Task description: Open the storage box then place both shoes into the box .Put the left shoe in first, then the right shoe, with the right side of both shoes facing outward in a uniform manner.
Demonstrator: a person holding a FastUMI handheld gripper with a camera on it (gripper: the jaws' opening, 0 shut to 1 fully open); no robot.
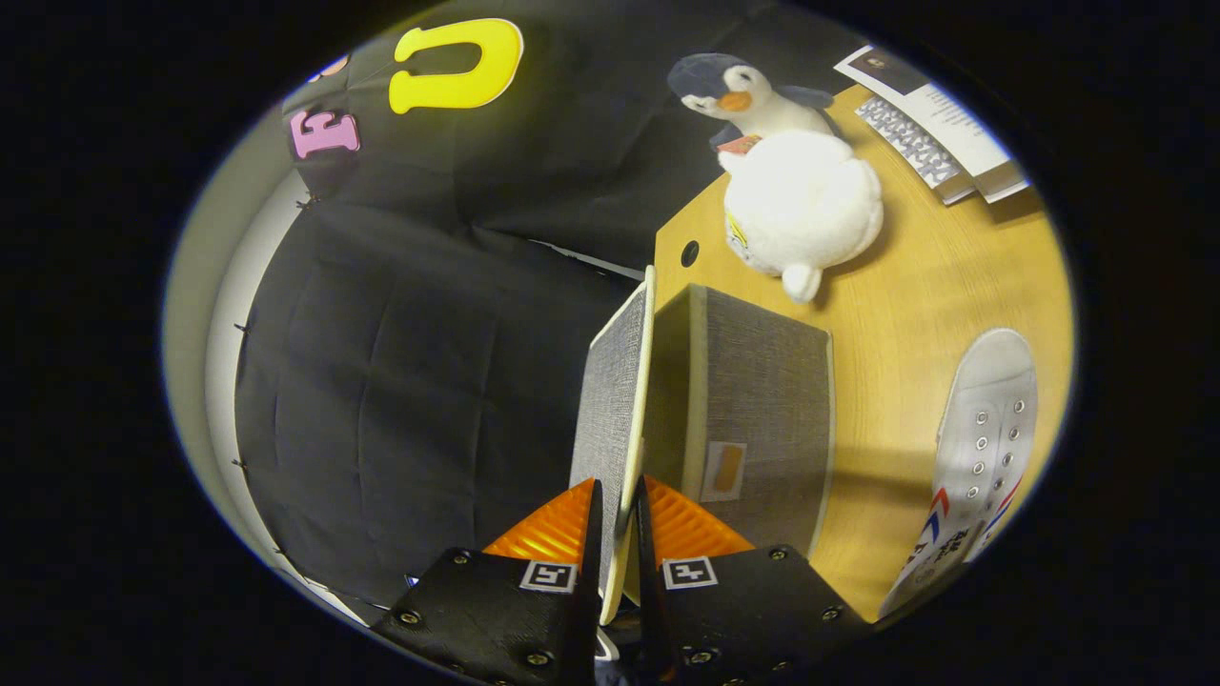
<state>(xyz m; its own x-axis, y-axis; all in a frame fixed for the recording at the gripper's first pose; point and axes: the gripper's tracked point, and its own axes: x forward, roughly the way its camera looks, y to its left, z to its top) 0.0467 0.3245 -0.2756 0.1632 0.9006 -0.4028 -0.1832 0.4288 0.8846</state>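
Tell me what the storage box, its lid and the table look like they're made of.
The storage box looks covered in grey woven fabric, matte, with visible weave. The lid, pinched between the gripper fingers, shows the same fabric outside and a pale smooth edge, perhaps board. The table looks like light wood or laminate, going by its grain lines.

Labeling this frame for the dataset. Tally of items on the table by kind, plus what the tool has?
Storage box: 1
Box lid, clamped between the tool's fingers: 1
Shoe: 1
Plush toys: 2, penguin and white plush
Books: 2
Total: 7
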